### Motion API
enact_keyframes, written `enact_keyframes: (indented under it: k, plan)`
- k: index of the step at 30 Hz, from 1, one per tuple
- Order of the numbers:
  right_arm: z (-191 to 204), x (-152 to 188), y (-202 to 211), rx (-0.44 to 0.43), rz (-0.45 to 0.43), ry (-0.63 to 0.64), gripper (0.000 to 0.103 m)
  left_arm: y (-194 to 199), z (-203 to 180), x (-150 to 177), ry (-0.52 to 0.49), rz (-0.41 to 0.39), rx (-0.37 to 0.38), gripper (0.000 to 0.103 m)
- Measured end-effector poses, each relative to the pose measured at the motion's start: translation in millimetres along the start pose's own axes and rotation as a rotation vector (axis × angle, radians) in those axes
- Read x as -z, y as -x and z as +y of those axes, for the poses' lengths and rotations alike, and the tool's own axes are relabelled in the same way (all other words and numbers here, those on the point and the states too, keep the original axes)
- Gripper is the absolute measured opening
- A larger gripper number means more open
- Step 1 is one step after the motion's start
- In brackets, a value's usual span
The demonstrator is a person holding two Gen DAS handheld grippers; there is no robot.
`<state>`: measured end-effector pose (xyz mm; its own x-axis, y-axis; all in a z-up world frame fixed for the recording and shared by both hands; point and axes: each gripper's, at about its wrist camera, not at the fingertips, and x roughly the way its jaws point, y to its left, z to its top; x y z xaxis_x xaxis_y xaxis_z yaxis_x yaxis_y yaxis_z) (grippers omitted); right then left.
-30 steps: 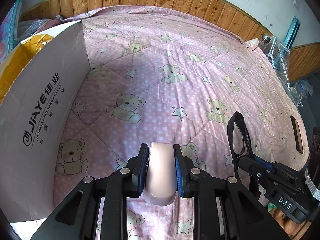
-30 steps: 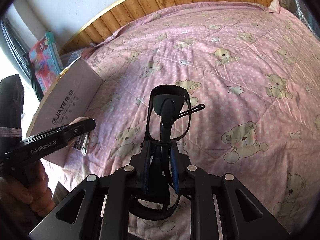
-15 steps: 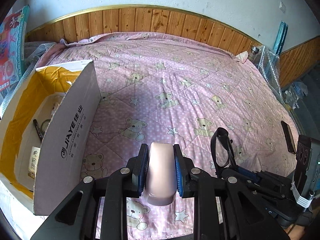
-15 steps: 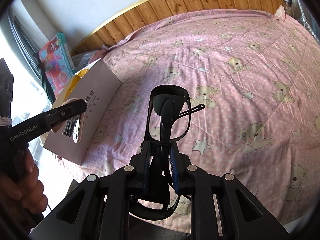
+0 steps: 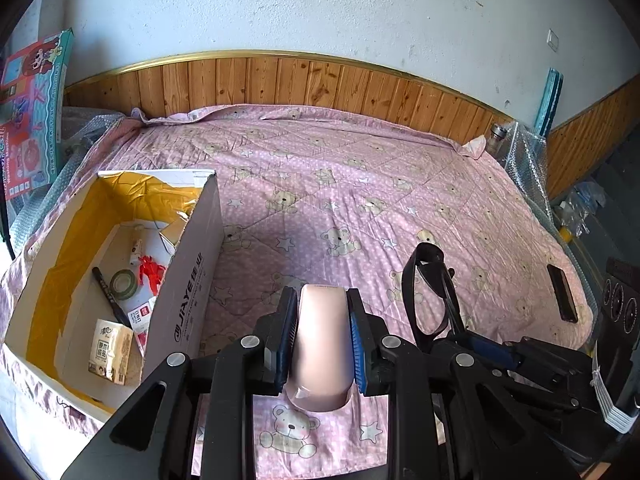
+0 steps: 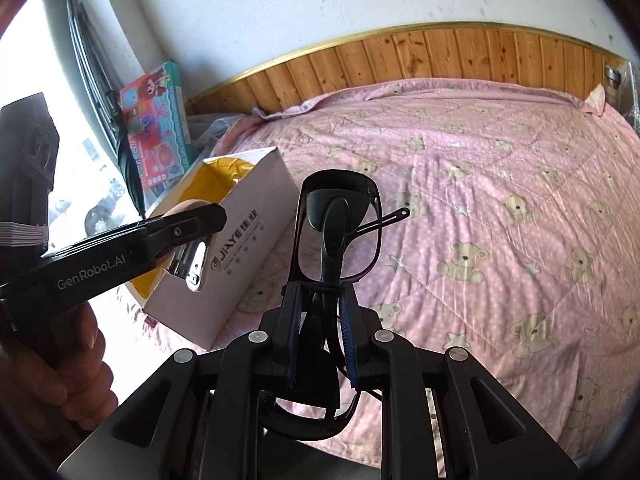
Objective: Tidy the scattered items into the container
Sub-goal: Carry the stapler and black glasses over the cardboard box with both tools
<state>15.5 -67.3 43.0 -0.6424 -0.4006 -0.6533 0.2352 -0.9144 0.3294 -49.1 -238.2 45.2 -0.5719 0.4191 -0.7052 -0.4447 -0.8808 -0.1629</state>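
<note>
My left gripper (image 5: pixel 322 312) is shut on a pink stapler (image 5: pixel 322 344), held in the air over the pink bear quilt, just right of the box. The white cardboard box (image 5: pixel 188 300) stands open at the left, with a pen, a tape roll, a tissue pack and other small items inside. My right gripper (image 6: pixel 320 320) is shut on folded black glasses (image 6: pixel 340 224), which stick up from its jaws. In the right wrist view the left gripper (image 6: pixel 200 224) and the stapler (image 6: pixel 192 264) hang beside the box (image 6: pixel 240 264). The glasses (image 5: pixel 428 292) also show in the left wrist view.
A flat black device (image 5: pixel 562 292) lies near the quilt's right edge. A colourful toy box (image 5: pixel 32 108) leans at the far left. A glass jar (image 5: pixel 496 140) and bubble wrap sit by the wooden wall panel. A person's hand (image 6: pixel 60 368) grips the left handle.
Both grippers have risen and drawn back from the quilt, each keeping its item. The inside of the box has come into view on the left.
</note>
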Motion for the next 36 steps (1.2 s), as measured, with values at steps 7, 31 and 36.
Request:
enact_keyframes:
  k: [7, 31, 36]
  plan:
    - [30.2, -8.5, -11.2, -0.018, 0.007, 0.038, 0.019, 16.7, 25.5, -5.3, 0.034, -0.028, 0.004, 0.025]
    - [127.1, -62.8, -30.4, -0.105, -0.031, 0.222, 0.019, 62.2, 140.4, -24.2, 0.226, -0.126, 0.001, 0.025]
    - [144.2, -72.9, -40.3, -0.134, -0.029, 0.263, 0.019, 62.1, 172.3, -24.2, 0.282, -0.123, -0.025, 0.025]
